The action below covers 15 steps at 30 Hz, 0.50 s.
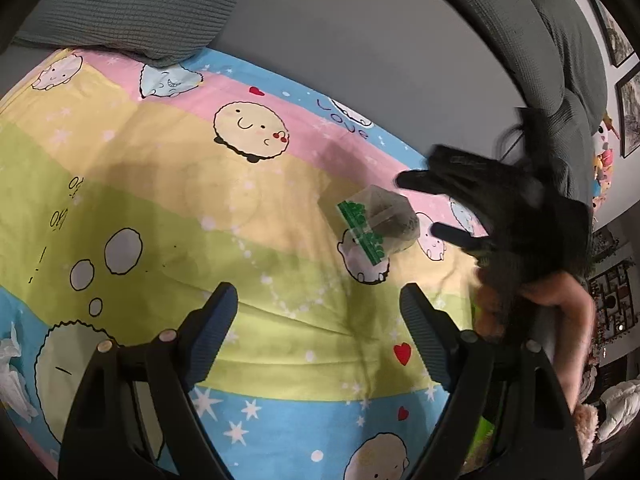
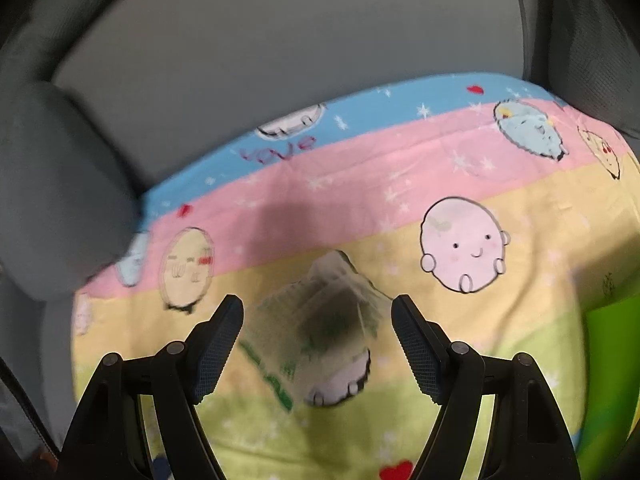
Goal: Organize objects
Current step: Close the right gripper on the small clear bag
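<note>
The right tongs [image 2: 318,344] hang wide open right over the clear plastic bag [image 2: 320,320]; the left tongs [image 1: 320,332], open too and empty, are farther away.

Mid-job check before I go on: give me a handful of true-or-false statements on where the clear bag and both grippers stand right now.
1. The clear bag with green print lies on the striped cartoon blanket. True.
2. The right gripper is clamped on the bag. False: its jaws stand open, and the bag lies on the blanket beyond the fingertips, not pinched.
3. The left gripper is open with nothing between its fingers. True.
4. The left gripper is nearer the bag than the right one. False: in the left wrist view the right gripper is right beside the bag, while the left's fingertips sit well short of it.
5. The blanket is plain white. False: it has blue, pink, yellow and green stripes.
</note>
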### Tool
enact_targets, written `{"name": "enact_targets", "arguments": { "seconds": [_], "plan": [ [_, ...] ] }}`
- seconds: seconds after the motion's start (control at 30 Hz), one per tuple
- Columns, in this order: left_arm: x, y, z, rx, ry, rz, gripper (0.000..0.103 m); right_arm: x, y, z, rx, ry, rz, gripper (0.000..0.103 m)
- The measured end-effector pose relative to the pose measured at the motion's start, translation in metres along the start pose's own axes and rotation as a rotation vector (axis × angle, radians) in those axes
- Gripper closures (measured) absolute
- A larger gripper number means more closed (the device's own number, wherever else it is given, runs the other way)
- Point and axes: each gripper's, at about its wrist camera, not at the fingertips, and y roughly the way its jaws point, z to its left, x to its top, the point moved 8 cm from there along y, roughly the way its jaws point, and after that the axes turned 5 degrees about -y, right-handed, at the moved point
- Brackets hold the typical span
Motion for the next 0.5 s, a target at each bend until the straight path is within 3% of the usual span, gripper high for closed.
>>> {"name": "enact_targets", "arguments": {
  "seconds": [0.1, 0.2, 0.5],
  "plan": [
    [0.002, 0.001, 0.002, 0.003, -0.004, 0.002, 0.020, -0.006, 0.024, 0.003, -0.045, -0.024, 0.053, 0.025],
    [0.002, 0.000, 0.004, 0.007, -0.009, 0.001, 0.020, -0.008, 0.027, 0.004, -0.091, -0.104, 0.014, 0.025],
    [0.004, -0.004, 0.007, 0.009, -0.024, -0.007, 0.020, -0.047, 0.025, 0.007, 0.034, -0.186, 0.053, 0.027]
  ]
}}
